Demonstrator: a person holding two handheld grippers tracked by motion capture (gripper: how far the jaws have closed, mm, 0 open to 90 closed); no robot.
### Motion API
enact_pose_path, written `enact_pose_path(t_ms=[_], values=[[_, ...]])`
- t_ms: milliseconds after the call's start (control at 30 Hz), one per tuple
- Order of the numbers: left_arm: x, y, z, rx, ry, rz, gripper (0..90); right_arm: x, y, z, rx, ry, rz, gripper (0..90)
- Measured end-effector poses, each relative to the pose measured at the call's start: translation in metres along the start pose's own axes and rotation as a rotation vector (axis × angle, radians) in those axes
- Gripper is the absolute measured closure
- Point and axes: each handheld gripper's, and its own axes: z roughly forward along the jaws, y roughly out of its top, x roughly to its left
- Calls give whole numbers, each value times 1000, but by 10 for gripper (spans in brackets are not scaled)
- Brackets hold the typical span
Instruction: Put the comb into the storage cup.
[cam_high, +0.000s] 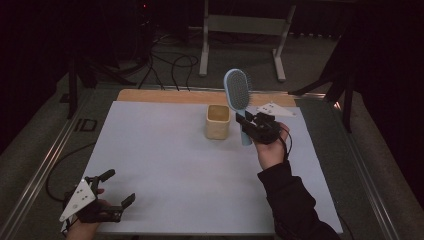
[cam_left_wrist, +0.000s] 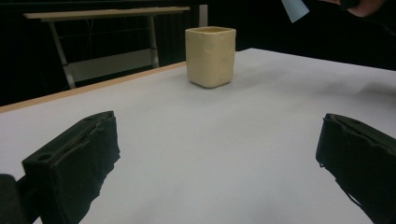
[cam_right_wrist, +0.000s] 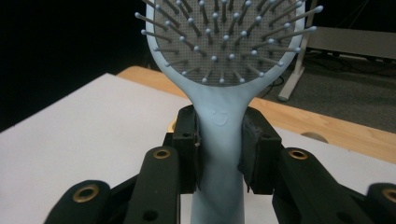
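Right gripper view: right claw (cam_right_wrist: 219, 154) clamps the hairbrush (cam_right_wrist: 224, 70) handle, head above; top-heavy, it might pivot and slip. Left claw (cam_left_wrist: 219, 163) gapes apart, cup (cam_left_wrist: 210, 56) ahead.

White table (cam_high: 165, 165) with wooden far edge, grey frame stand (cam_high: 245, 25) on floor beyond, black cables (cam_high: 170, 67) trailing behind

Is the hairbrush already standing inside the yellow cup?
No, the right gripper holds the hairbrush by its handle in the air beside the cup.
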Motion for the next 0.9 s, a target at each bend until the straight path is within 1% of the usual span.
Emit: enact_pose_path(t_ms=[167,200,300,467,500,667,700,767,833,867,900], values=[[0,0,0,1,0,0,0,1,2,9,-24,20,7,707],[0,0,0,1,-1,-2,0,2,2,10,-33,17,3,707],[0,0,0,3,-2,0,0,5,4,14,-65,7,-37,707],[0,-1,0,3,-2,-2,0,9,11,22,-80,29,-62,707],[0,-1,0,3,-2,-2,0,10,12,24,-83,25,-67,707],[0,-1,0,1,-3,-3,0,11,17,31,-107,39,-74,707],[0,-1,0,2,-3,-3,0,11,18,32,-117,36,-77,707],[1,-1,0,2,-4,-3,0,10,21,33,-142,54,-80,707],[1,-1,0,2,-5,-3,0,10,22,34,-151,51,-82,707],[1,-1,0,2,-5,-3,0,10,25,36,-170,63,-82,707],[1,-1,0,1,-5,-3,0,10,26,38,-176,56,-87,707]])
